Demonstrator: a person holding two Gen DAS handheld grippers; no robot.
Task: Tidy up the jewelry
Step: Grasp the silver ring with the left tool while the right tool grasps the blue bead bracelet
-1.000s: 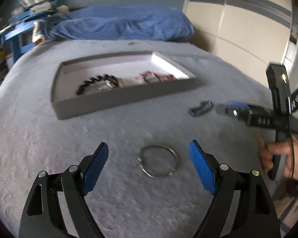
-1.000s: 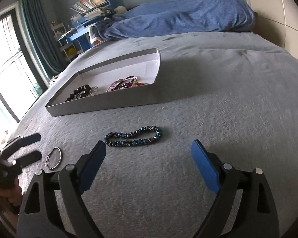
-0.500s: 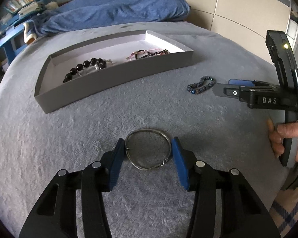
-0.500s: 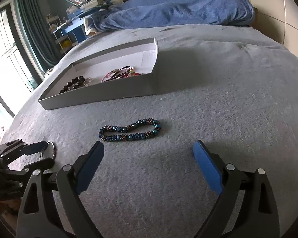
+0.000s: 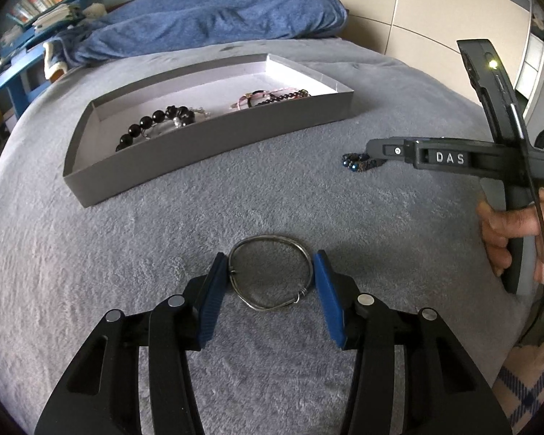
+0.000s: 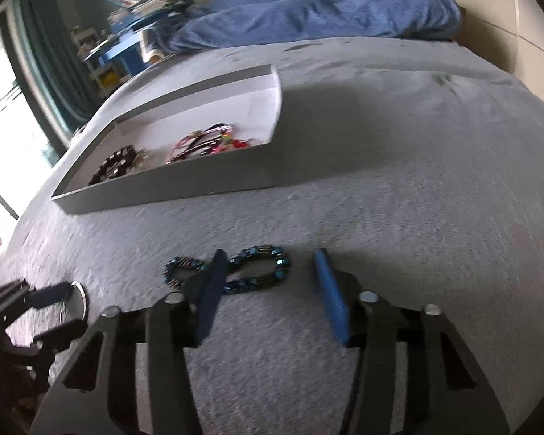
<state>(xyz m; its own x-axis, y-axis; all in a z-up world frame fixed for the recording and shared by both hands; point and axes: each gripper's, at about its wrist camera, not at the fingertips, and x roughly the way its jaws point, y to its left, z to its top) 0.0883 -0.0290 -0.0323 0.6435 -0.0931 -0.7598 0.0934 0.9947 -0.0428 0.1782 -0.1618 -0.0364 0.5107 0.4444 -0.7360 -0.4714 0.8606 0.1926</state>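
Observation:
A silver wire bangle lies on the grey blanket between the blue pads of my left gripper, and both pads press on its sides. A blue beaded bracelet lies in a figure eight under my right gripper. Its jaws are closing: the left finger crosses the bracelet's middle and the right pad stands clear of the beads. In the left wrist view the right gripper reaches over the same bracelet. The grey tray beyond holds a black bead bracelet and a pink one.
A blue duvet is heaped at the far end of the bed. Wardrobe panels stand to the right, and a blue shelf with books to the left. A person's hand grips the right gripper's handle. A bright window lies left.
My left gripper's jaws came in from wide apart onto the bangle's sides. My right gripper moved forward over the blue bracelet and its jaws narrowed.

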